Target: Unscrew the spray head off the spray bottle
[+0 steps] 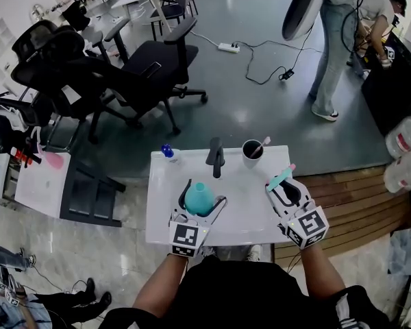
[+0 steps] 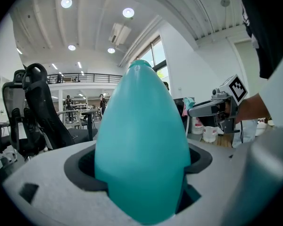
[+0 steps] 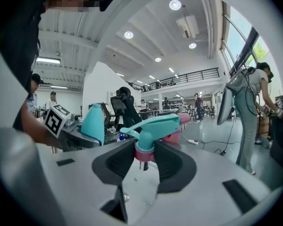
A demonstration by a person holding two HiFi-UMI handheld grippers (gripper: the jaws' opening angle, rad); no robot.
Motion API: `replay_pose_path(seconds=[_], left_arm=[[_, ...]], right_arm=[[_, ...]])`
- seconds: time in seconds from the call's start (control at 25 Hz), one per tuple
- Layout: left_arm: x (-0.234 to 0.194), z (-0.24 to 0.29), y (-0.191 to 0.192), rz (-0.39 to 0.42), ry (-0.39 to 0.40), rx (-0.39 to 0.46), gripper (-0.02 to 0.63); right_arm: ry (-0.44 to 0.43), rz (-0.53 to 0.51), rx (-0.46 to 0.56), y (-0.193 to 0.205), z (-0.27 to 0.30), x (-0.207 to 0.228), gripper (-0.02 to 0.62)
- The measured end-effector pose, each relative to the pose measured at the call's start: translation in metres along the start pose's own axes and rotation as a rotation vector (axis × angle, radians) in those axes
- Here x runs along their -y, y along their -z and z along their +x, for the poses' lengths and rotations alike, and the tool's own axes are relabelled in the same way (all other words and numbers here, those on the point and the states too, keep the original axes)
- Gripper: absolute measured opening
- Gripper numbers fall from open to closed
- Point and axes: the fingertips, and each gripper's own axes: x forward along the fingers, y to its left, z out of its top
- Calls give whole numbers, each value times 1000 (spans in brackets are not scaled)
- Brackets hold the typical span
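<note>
the one teal egg-shaped plastic spray bottle [image 2: 141, 140] is clamped between the left gripper's [image 1: 204, 197] jaws over the white desk's [image 1: 240, 218] near edge. its teal spray head with pink collar [image 3: 153, 126] is off (pinched by the right gripper [image 3: 145, 157], well apart). one black cup [image 1: 252, 151] sits at the far edge, with grey floor beyond. the bottle's base is hidden.

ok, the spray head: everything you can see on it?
The spray head is teal, plastic-looking, with a pink collar and pink nozzle tip, and a short dark stub hanging below. It is off the bottle, upright, clamped at the collar by the right gripper's jaws above the white table; nothing else touches it.
</note>
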Motion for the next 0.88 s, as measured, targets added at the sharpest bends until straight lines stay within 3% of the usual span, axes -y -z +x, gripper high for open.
replay_pose_path(seconds=[0.88], left_arm=[[-3,-6,-2,-3,-17,2,468]], right_arm=[[41,-29,-33,8,-5,-4,137]])
